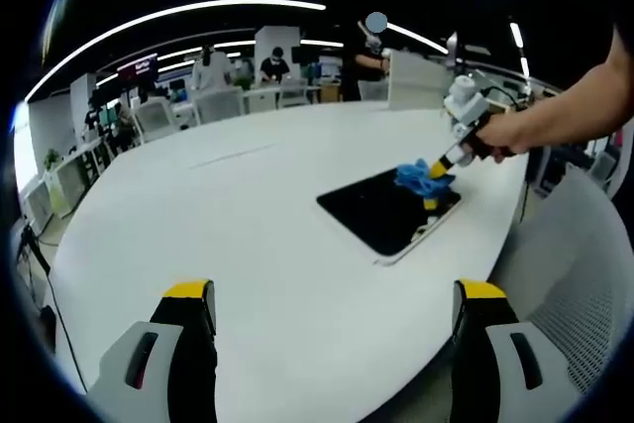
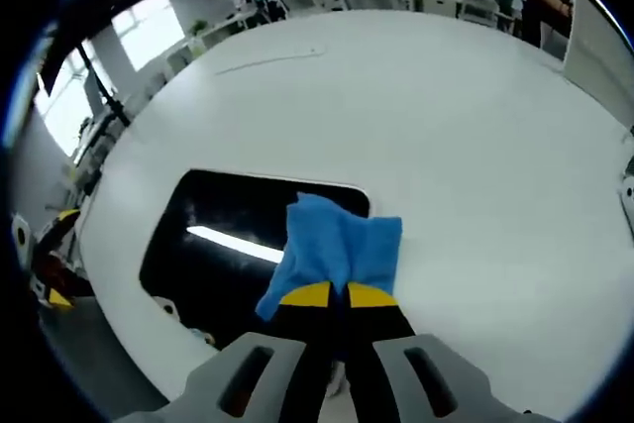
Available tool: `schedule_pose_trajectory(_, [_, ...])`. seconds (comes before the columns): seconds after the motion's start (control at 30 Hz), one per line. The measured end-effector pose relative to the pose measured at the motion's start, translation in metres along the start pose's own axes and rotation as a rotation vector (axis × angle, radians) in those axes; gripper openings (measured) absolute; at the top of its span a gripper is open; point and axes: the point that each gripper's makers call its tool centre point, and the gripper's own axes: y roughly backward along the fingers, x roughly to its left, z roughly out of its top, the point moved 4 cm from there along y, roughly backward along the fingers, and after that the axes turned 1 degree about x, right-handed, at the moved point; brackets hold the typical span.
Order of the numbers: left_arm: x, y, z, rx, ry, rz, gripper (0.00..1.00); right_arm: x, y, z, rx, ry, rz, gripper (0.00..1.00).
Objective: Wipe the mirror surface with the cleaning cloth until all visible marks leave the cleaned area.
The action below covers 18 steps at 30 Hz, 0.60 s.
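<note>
We saw the right gripper (image 2: 337, 294) with jaws clenched on the soft, crumpled blue cloth (image 2: 332, 250) just ahead, over the glossy dark rectangular mirror (image 2: 223, 235) on the smooth white table (image 2: 446, 126), while the left gripper (image 1: 337, 314) stood released, well short.

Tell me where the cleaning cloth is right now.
The blue cleaning cloth is pinched in the right gripper, pressed on the mirror's edge on the white table.

Left gripper (image 1: 332, 309): jaws wide apart, empty, above white table (image 1: 228, 215). Right gripper (image 1: 441, 170), held in a hand (image 1: 505, 134), presses blue cleaning cloth (image 1: 421, 177) onto dark mirror (image 1: 381, 210) near table's far edge. Office chairs (image 1: 218, 106) beyond.
</note>
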Motion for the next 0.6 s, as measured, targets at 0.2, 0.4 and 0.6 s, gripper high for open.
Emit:
schedule_pose_trajectory(0.2, [0.000, 0.000, 0.001, -0.007, 0.006, 0.001, 1.00, 0.000, 0.003, -0.005, -0.003, -0.039, 0.015, 0.00])
schedule_pose_trajectory(0.4, [0.001, 0.001, 0.002, -0.016, 0.017, 0.003, 1.00, 0.003, 0.007, -0.011, -0.009, -0.061, 0.022, 0.00])
schedule_pose_trajectory(0.6, [0.000, 0.001, 0.002, -0.017, 0.021, 0.002, 1.00, 0.004, 0.010, -0.018, -0.021, -0.092, 0.034, 0.00])
